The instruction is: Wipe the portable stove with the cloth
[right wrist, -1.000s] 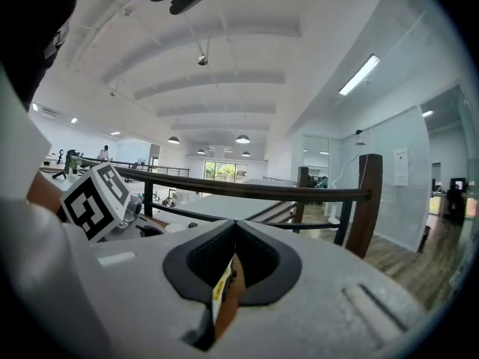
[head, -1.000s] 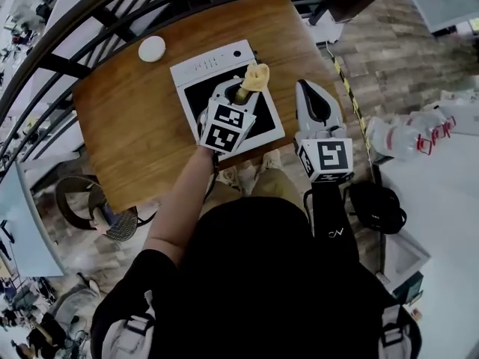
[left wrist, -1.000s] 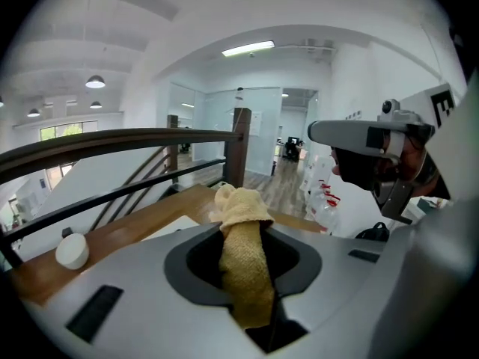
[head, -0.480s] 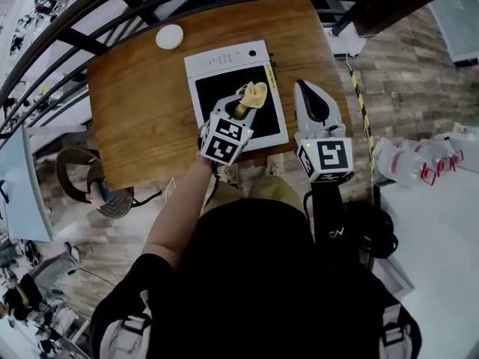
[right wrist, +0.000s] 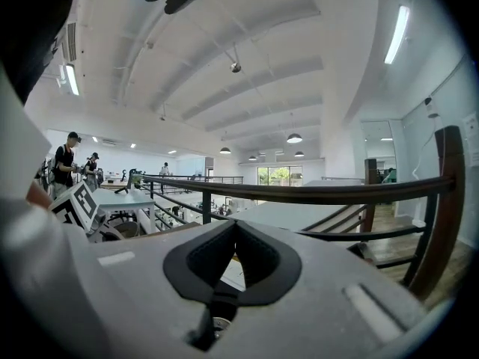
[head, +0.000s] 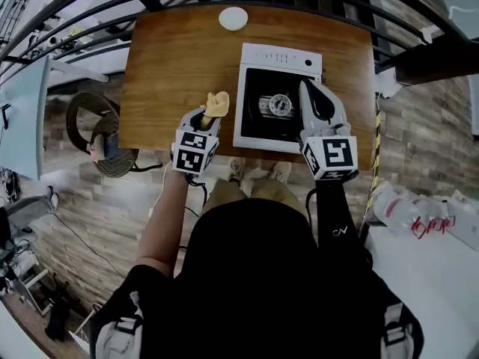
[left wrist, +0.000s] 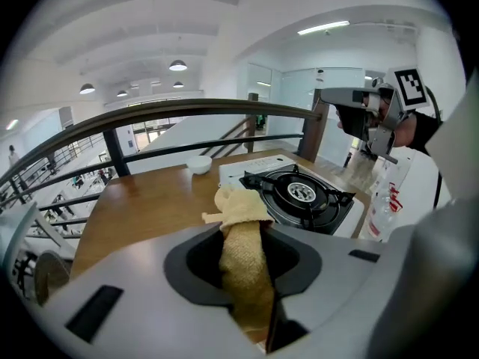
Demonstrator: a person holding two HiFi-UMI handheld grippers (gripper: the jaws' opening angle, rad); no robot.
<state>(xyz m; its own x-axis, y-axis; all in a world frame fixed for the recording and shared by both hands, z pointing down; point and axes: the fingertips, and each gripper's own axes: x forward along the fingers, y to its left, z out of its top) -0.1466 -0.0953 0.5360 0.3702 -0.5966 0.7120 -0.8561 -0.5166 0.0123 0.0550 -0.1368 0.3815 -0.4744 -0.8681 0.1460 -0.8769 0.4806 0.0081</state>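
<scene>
Holding the cloth beside the stove

**Cloth.** A tan, coarse-woven cloth [left wrist: 243, 254] is bunched into a narrow roll, and the left gripper [left wrist: 244, 236] has its dark jaws pinched shut on it. The cloth's loose end flops out past the jaw tips. From the head view, the cloth [head: 217, 105] hangs over bare wood just left of the stove and does not touch it.

**Stove.** The white portable stove [head: 263, 118], with a black top and a round metal burner, sits on the right half of the brown wooden table [head: 172, 58]. Its control strip lies along the far edge. The left gripper view shows the stove [left wrist: 301, 194] ahead and to the right of the cloth.

**Right gripper.** The right gripper [head: 308, 93] is over the stove's right side. The left gripper view shows it [left wrist: 358, 118] held in the air above the stove. Its own view shows the jaws [right wrist: 236, 234] closed tip to tip with nothing between them.

**Around.** A small white round bowl [head: 233, 18] rests near the table's far edge. A dark metal railing [right wrist: 299, 193] runs beyond it.
</scene>
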